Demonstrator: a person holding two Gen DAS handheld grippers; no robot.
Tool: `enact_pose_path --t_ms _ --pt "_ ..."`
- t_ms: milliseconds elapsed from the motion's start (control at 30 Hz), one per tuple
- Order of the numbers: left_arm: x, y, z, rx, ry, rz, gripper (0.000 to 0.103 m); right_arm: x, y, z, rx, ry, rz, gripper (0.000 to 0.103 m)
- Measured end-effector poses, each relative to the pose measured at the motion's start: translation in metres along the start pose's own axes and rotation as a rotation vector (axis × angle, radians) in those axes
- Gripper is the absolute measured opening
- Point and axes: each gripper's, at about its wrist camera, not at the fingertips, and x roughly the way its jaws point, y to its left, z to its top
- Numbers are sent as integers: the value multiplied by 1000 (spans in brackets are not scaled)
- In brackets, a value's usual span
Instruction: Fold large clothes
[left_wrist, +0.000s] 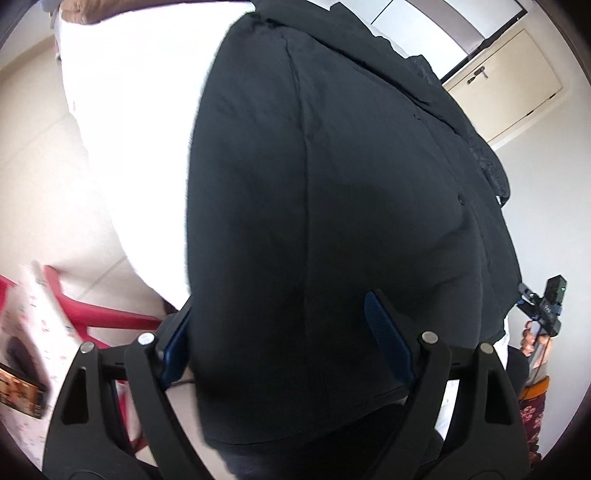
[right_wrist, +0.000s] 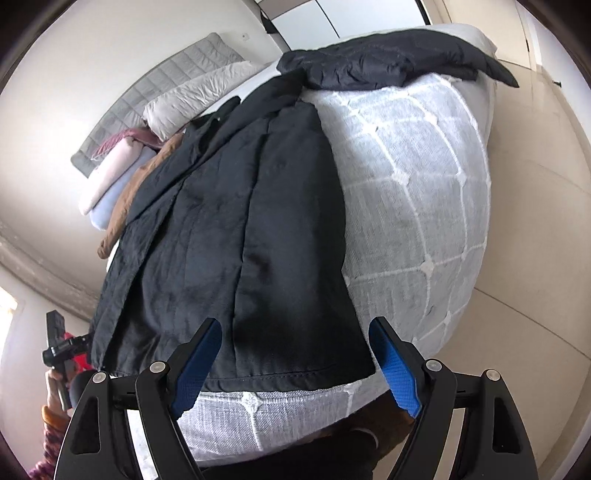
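A large black coat (right_wrist: 236, 229) lies lengthwise on the bed, its collar far away and its hem (right_wrist: 288, 376) at the near edge. My right gripper (right_wrist: 295, 369) hangs open just over that hem, near the coat's right corner, with its blue pads (right_wrist: 395, 369) wide apart and off the cloth. In the left wrist view the same black coat (left_wrist: 332, 221) fills the middle. My left gripper (left_wrist: 282, 339) is open over its near part, with the cloth bulging between the fingers and no pad pressing on it. A second dark jacket (right_wrist: 388, 62) lies at the far end.
The bed has a pale quilt with a white grid (right_wrist: 413, 206). Pillows (right_wrist: 192, 96), folded blankets (right_wrist: 114, 173) and a brown garment (right_wrist: 125, 206) sit along the far left. A red chair (left_wrist: 99, 314) stands left of the bed. A cupboard (left_wrist: 509, 85) and tiled floor (right_wrist: 535, 240) lie beyond.
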Motion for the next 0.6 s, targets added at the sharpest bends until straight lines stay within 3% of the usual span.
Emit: enact_pose_path --t_ms 100,200,267,333,400,467,533,600 --pt "5 -4 -6 -7 -18 -6 85 8 6 -2 -28 16 -39 80" --pt "5 -5 -10 -30 -32 -27 81 11 9 -4 -35 22 -45 68" --pt "2 -8 -12 -26 -41 -23 71 11 12 -6 -27 25 -11 52" --pt "-6 -8 -14 -16 -54 -7 62 10 15 -8 -29 21 17 28" --pt "-12 -14 -14 -5 -73 7 50 8 24 -9 -49 6 22 21" --pt "-19 -17 -13 1 -98 4 27 3 35 -9 -73 -26 1 18" --pt "-30 -18 -10 2 -134 10 16 -8 50 -11 -112 -90 -2 16" --pt "-40 -24 -11 18 -176 18 12 -20 62 -10 -129 -143 7 15"
